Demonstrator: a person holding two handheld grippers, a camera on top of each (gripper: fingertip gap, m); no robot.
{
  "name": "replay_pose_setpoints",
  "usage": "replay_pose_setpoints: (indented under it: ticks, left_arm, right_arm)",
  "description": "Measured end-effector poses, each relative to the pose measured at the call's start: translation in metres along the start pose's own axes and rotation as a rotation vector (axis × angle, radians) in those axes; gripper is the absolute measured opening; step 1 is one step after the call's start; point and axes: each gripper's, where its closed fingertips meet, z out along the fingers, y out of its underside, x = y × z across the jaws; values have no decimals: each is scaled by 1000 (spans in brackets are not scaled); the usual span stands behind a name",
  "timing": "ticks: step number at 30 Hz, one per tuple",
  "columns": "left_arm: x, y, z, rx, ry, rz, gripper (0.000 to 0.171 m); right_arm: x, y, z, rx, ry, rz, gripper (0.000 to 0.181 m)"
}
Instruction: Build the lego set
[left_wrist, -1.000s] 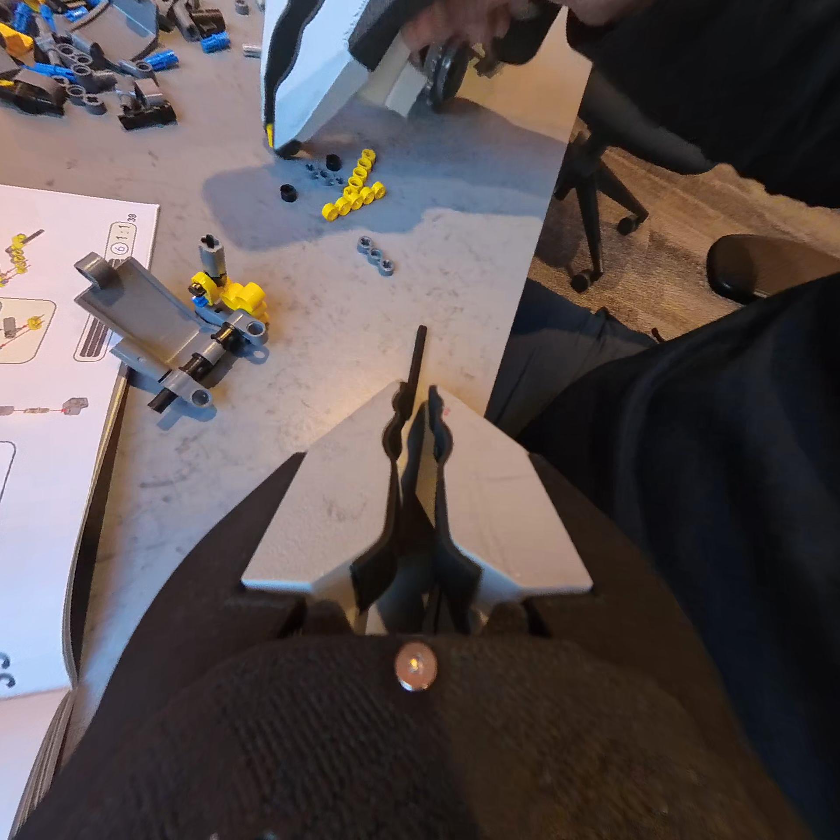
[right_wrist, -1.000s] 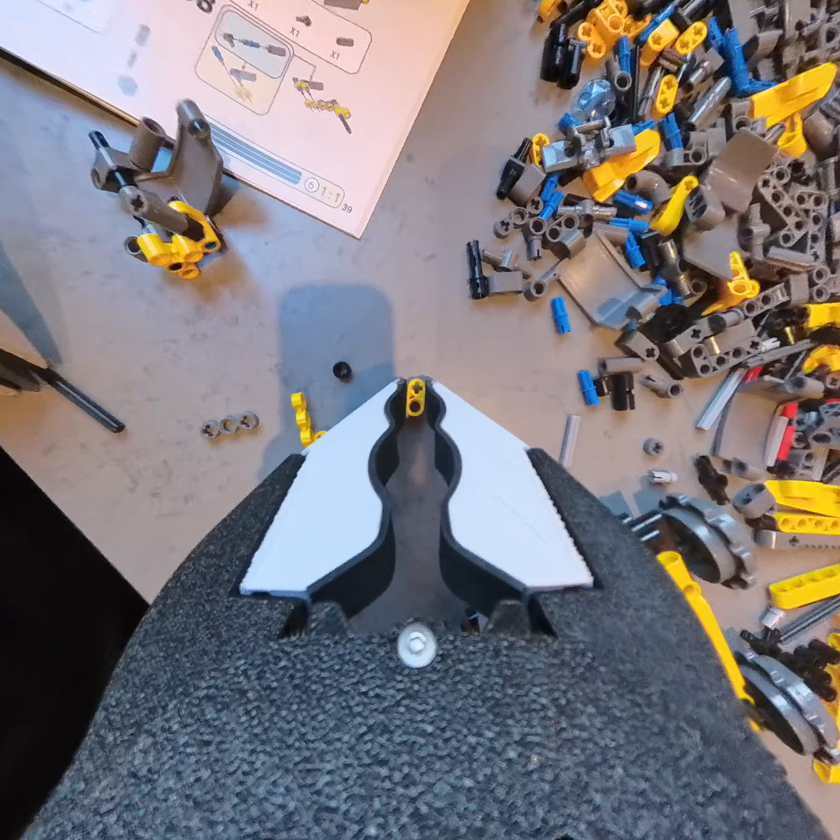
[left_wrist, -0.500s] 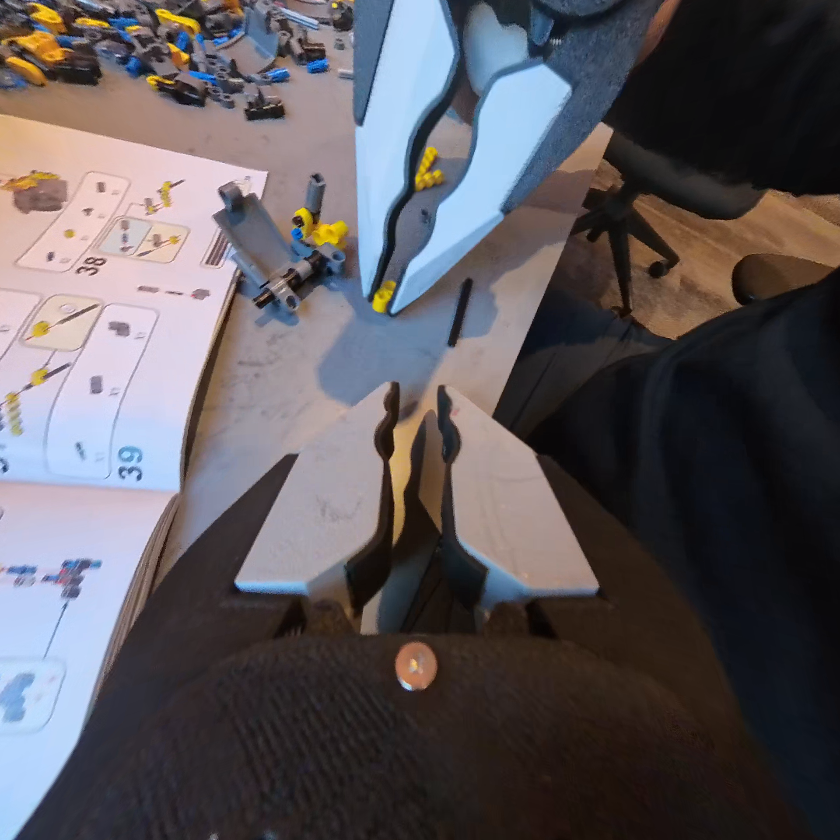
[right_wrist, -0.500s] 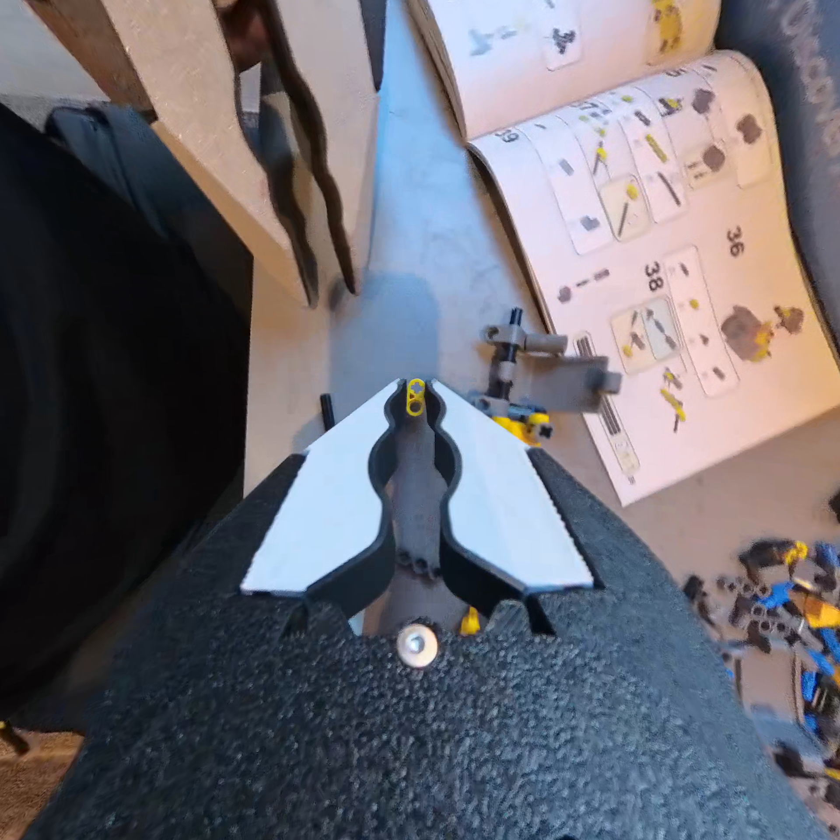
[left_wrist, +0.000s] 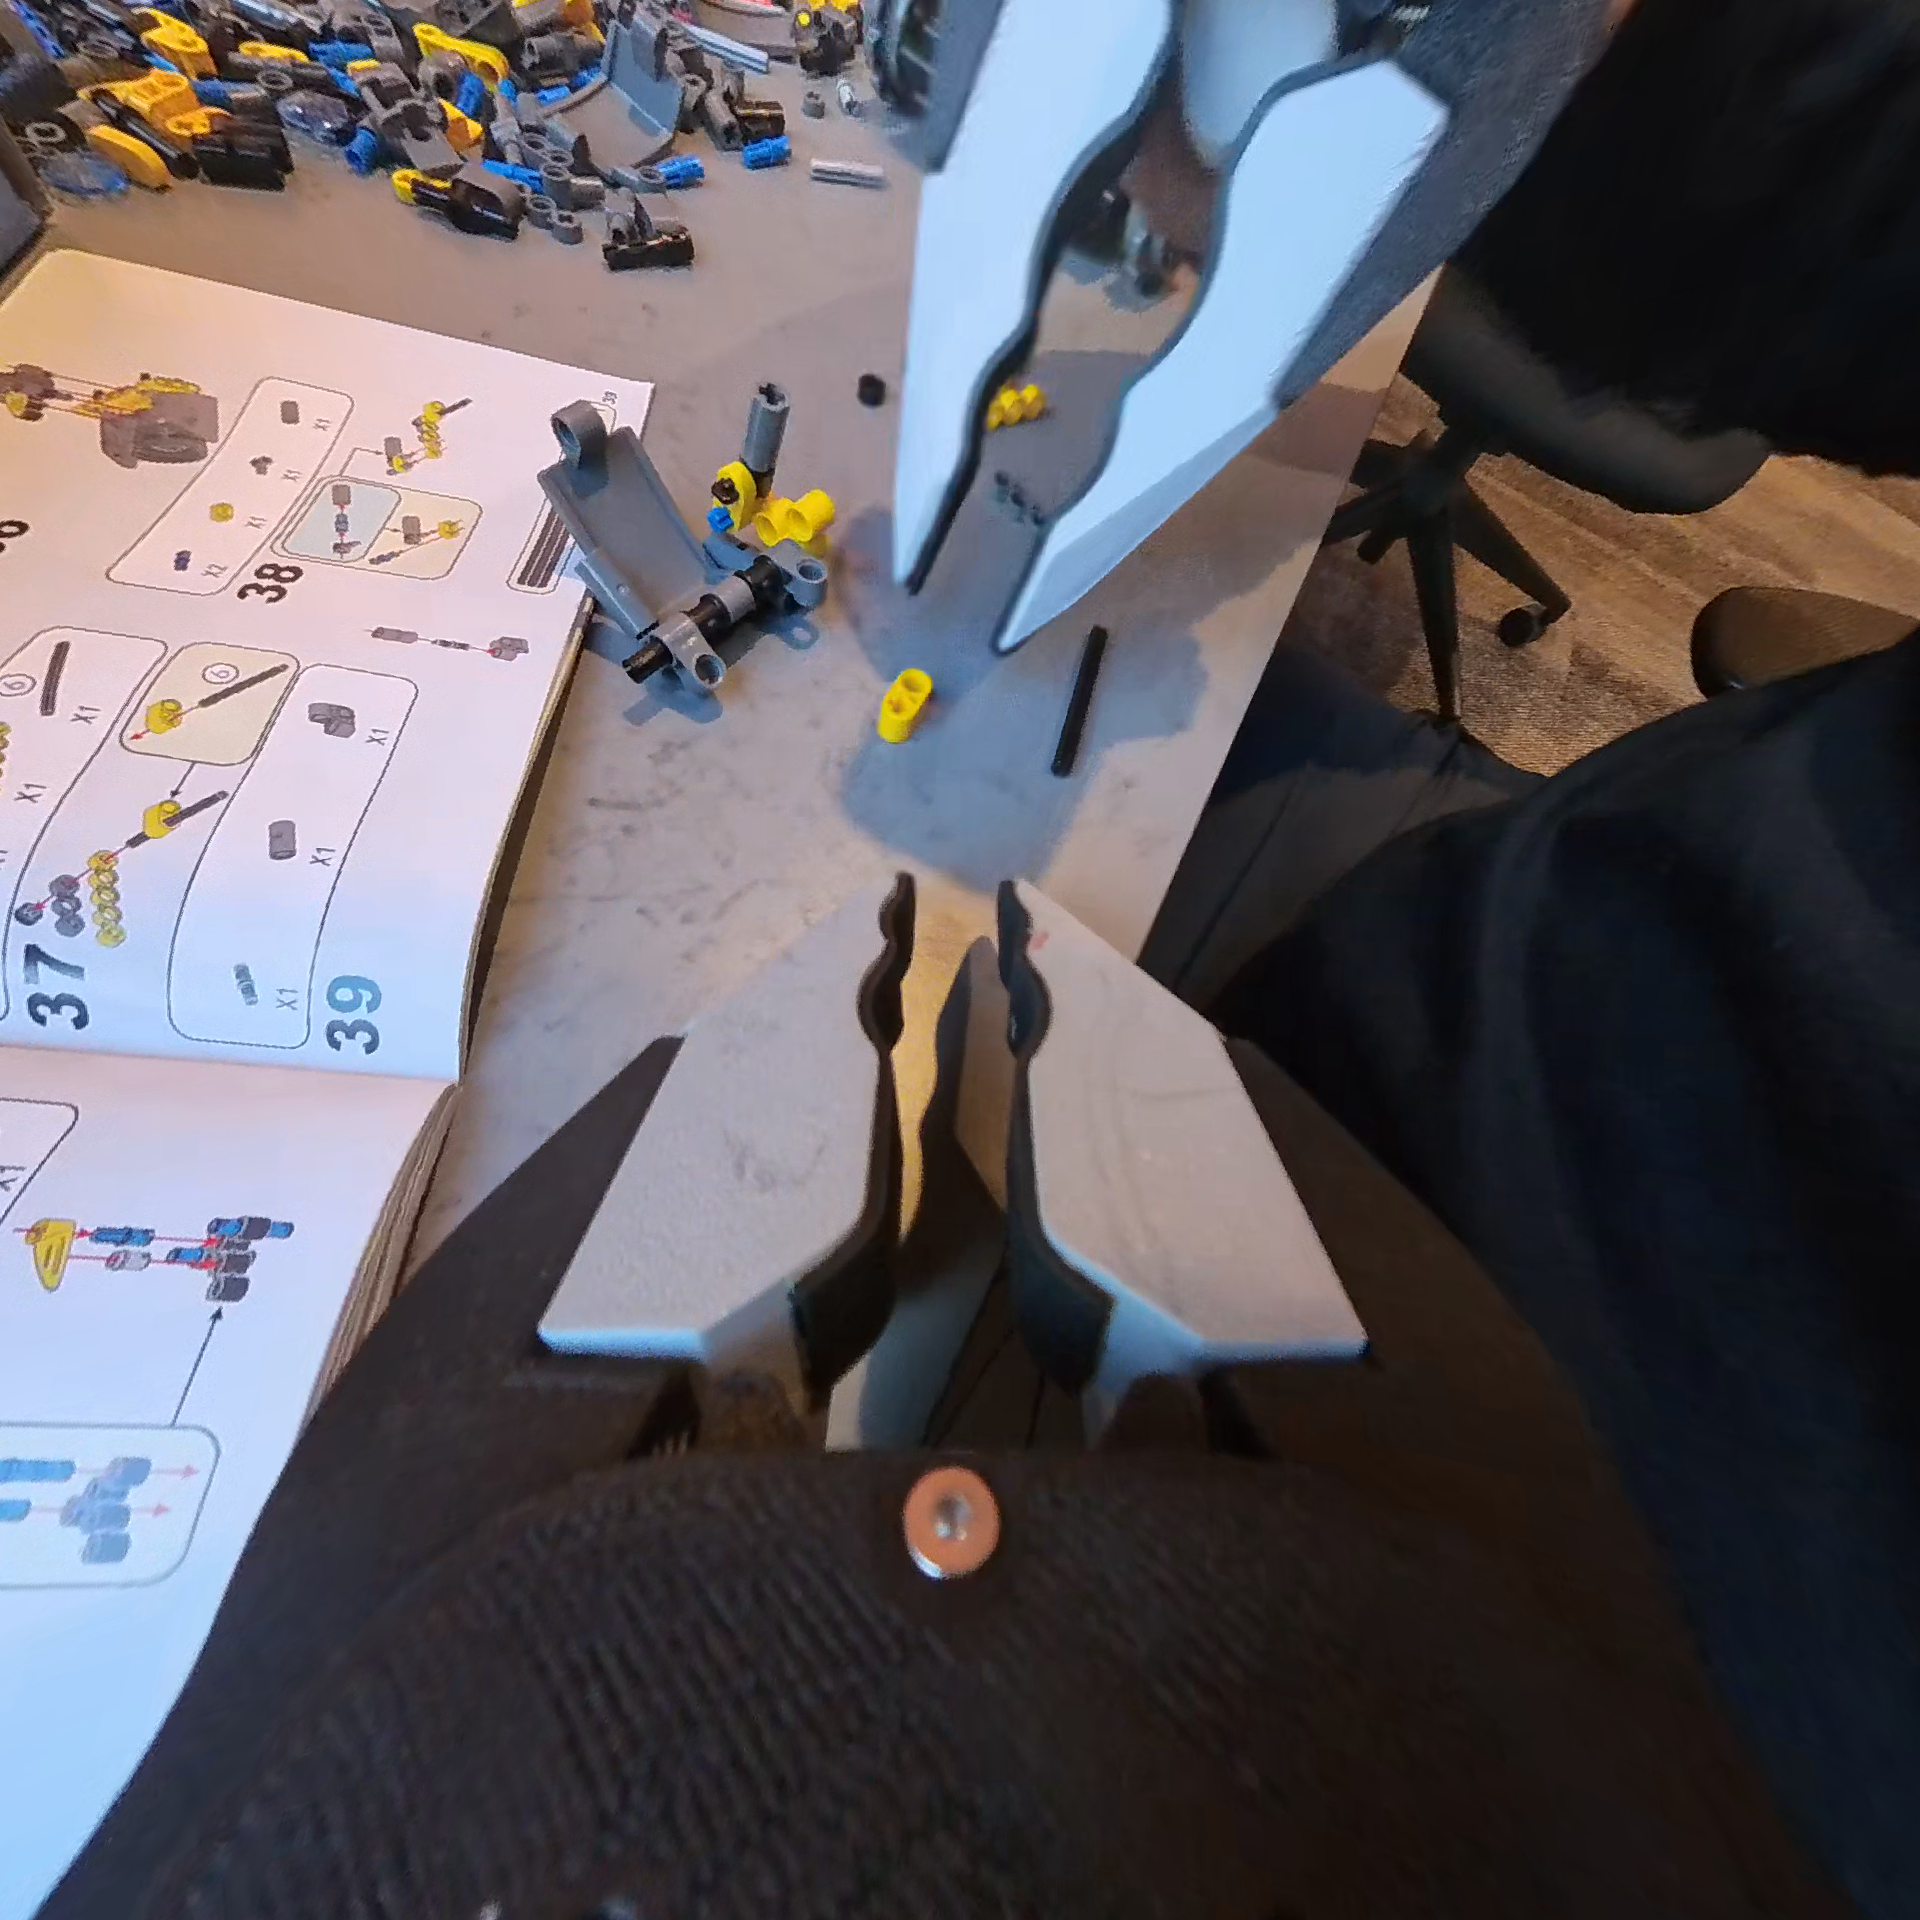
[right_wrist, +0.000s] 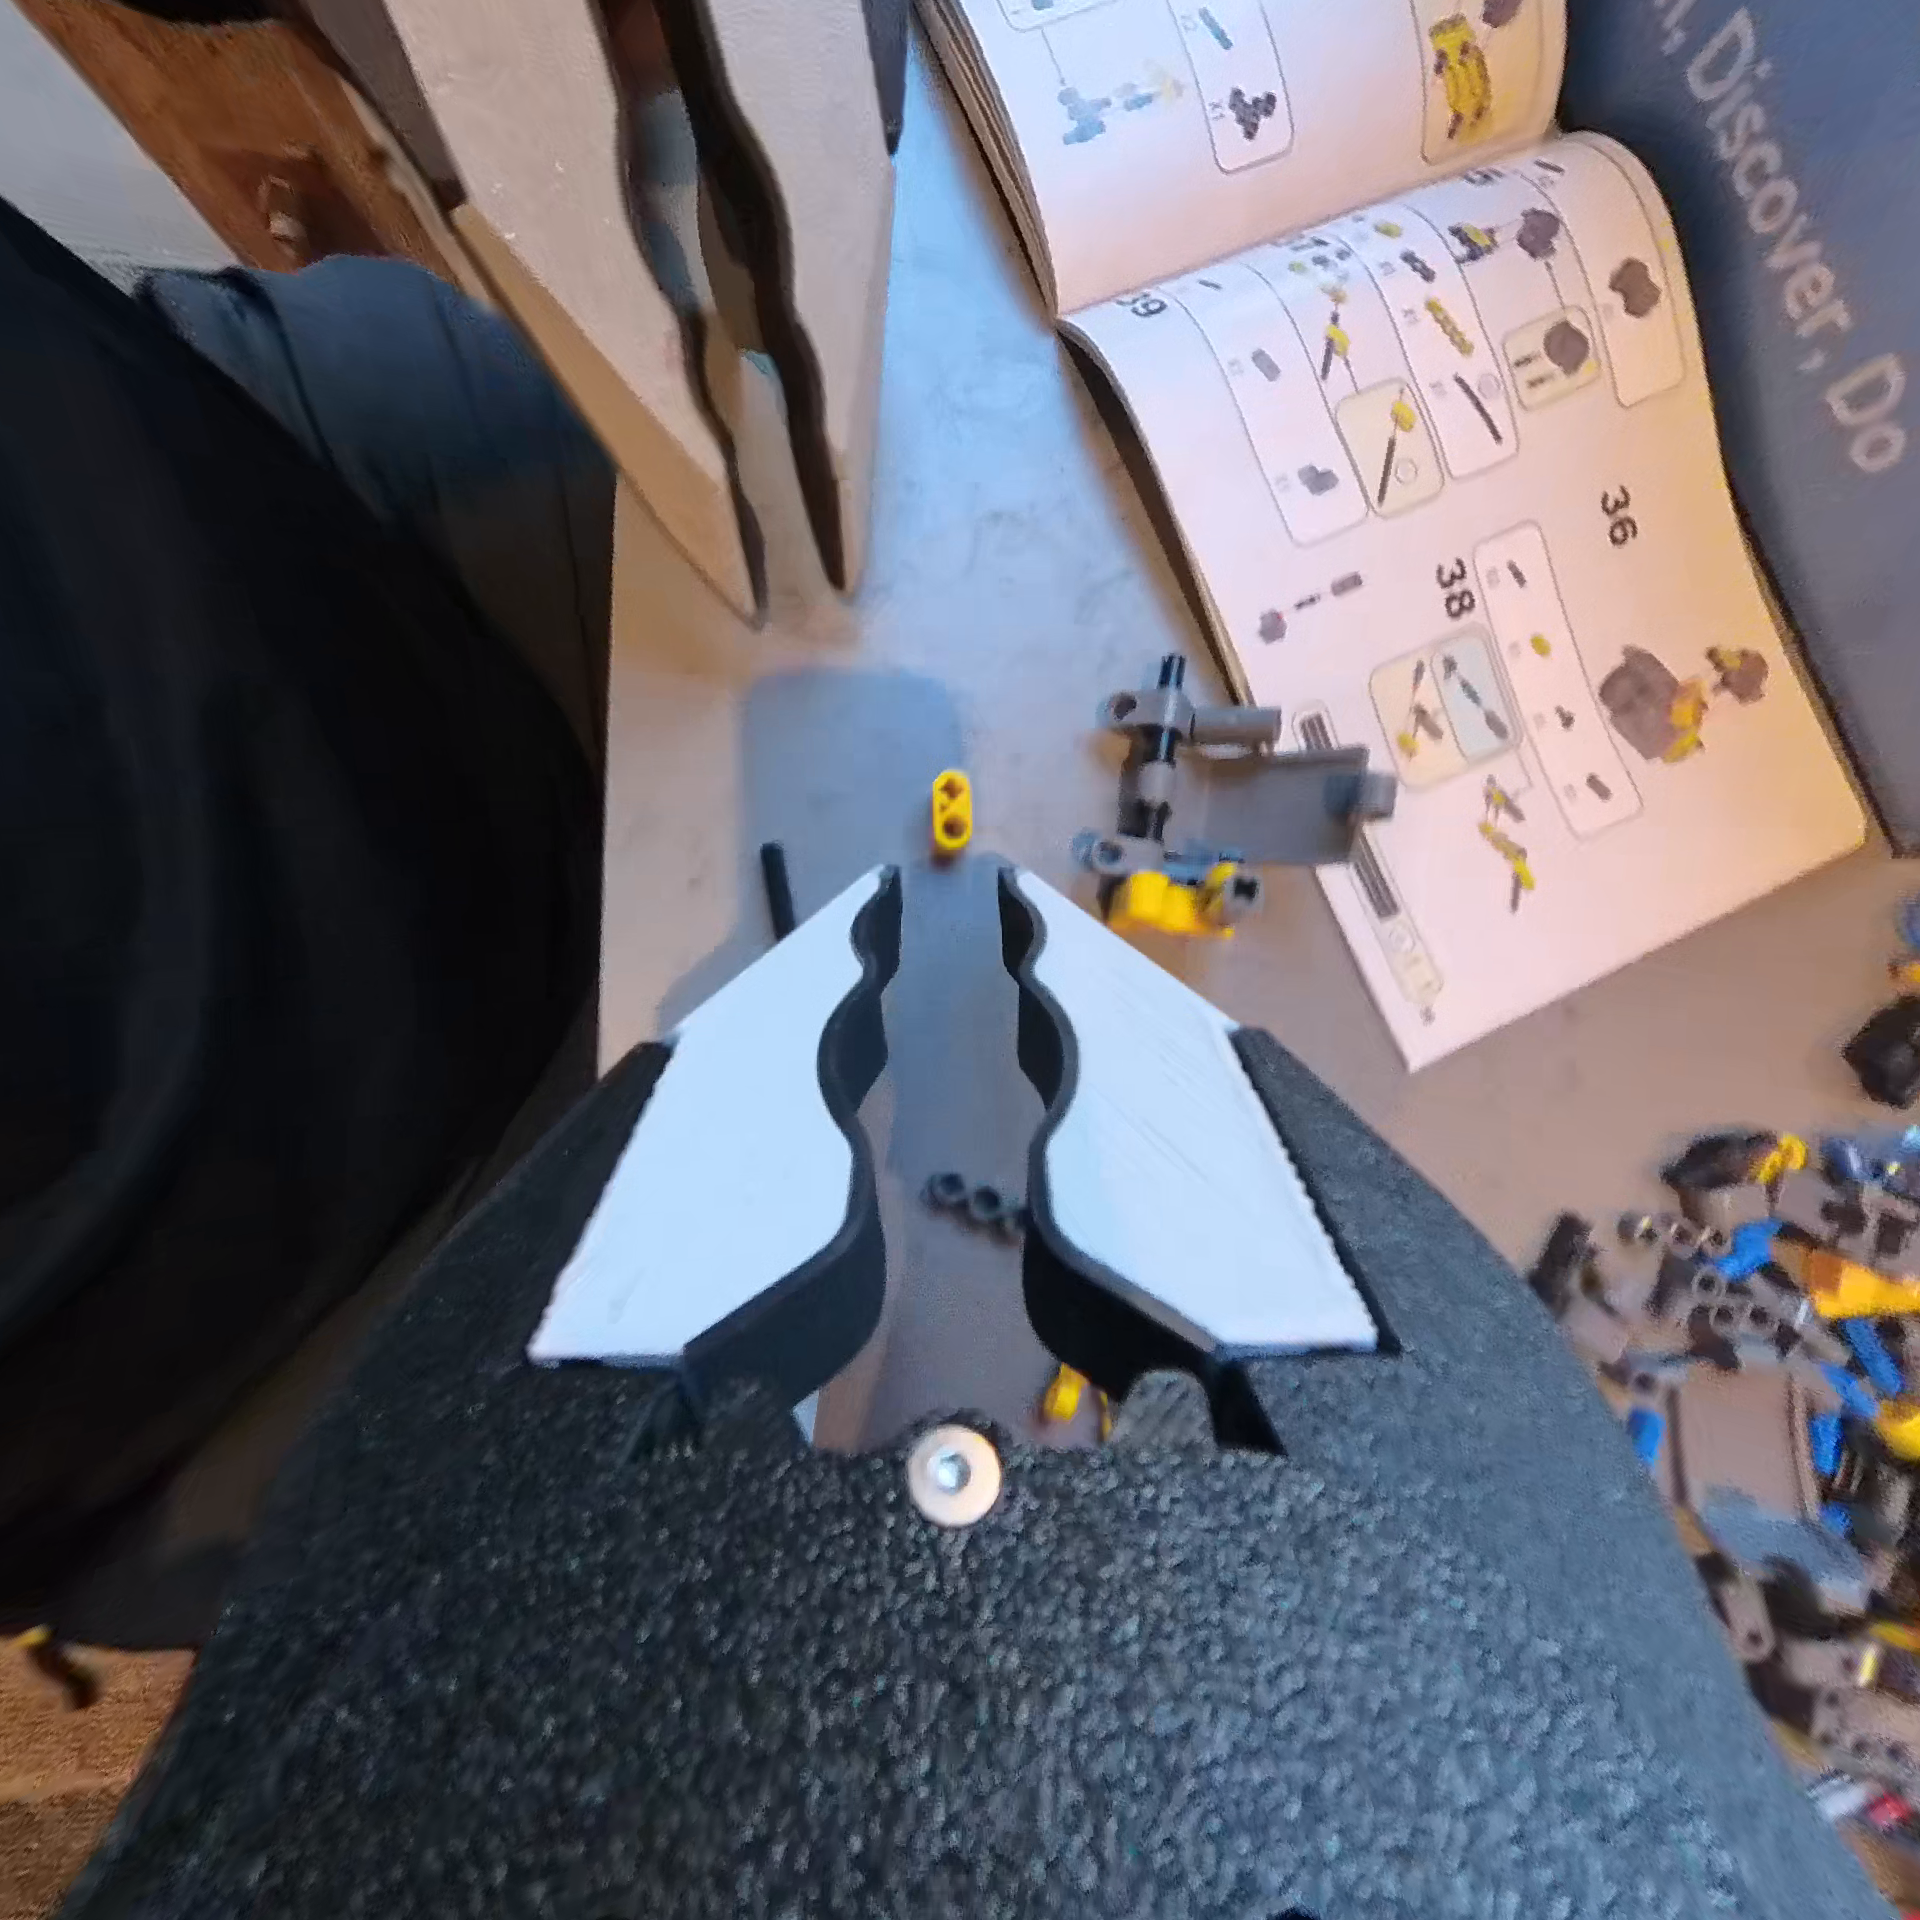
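A small yellow two-hole piece (left_wrist: 904, 707) lies on the grey table, just ahead of my right gripper (right_wrist: 945, 878), which is open and empty. The piece also shows in the right wrist view (right_wrist: 951, 805). A black axle (left_wrist: 1075, 701) lies beside it near the table edge, left of the right fingertips (right_wrist: 777, 883). A grey and yellow assembly (left_wrist: 686, 551) sits by the booklet (right_wrist: 1226, 800). My left gripper (left_wrist: 951, 894) is open a little and empty, held back from these parts. The right gripper (left_wrist: 961, 613) stands tips-down over the table.
An open instruction booklet (left_wrist: 260, 675) lies at the left (right_wrist: 1455, 520). A heap of loose parts (left_wrist: 416, 114) covers the far table (right_wrist: 1766, 1299). Small grey bushes (right_wrist: 971, 1205) lie under the right gripper. A person in dark clothes and an office chair (left_wrist: 1455, 540) are beyond the table edge. There is about 6 cm between the tips of the two grippers.
The right gripper opened and let the yellow piece drop onto the table. The left gripper had let the black axle go earlier and drew back, opening slightly.
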Motion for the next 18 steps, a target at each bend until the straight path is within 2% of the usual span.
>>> replay_pose_setpoints:
  ticks: [3, 7, 11, 14, 18]
  left_arm:
    - [-1, 0, 2, -15, 1, 6, 15]
    - [-1, -9, 11, -52, 7, 66, 15]
    - [-3, -17, 22, -116, 26, 121, 20]
    - [-16, -17, 29, -178, -32, 192, 20]
    - [-12, -16, 42, -204, 24, 239, 18]
  right_arm:
    - [-12, 13, -13, 12, -16, 56, 18]
    - [-26, 30, -12, -20, -26, 77, 19]
    - [-27, 31, -7, -21, -28, 75, 17]
    - [-30, 31, -6, -6, -54, 58, 4]
    - [-29, 31, -6, 8, -61, 61, 3]
